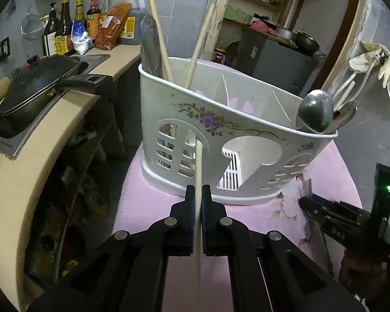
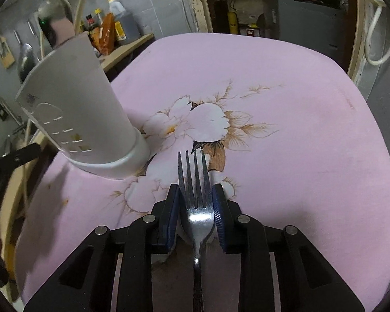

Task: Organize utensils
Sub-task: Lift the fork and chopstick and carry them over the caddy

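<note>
**Left wrist: chopstick clamped; right wrist: fork between the pads**

Left wrist view, nearest first: the left gripper (image 1: 198, 195) has its jaws closed on a pale chopstick (image 1: 198, 171), whose lower end is cut off by the frame. Beyond stands the white utensil holder (image 1: 208, 130) on a pink cloth (image 1: 148, 208), with chopsticks and spoons (image 1: 316, 114) inside. In the right wrist view, the right gripper (image 2: 195, 195) grips a fork (image 2: 195, 179); its handle is hidden below the jaws.
</note>
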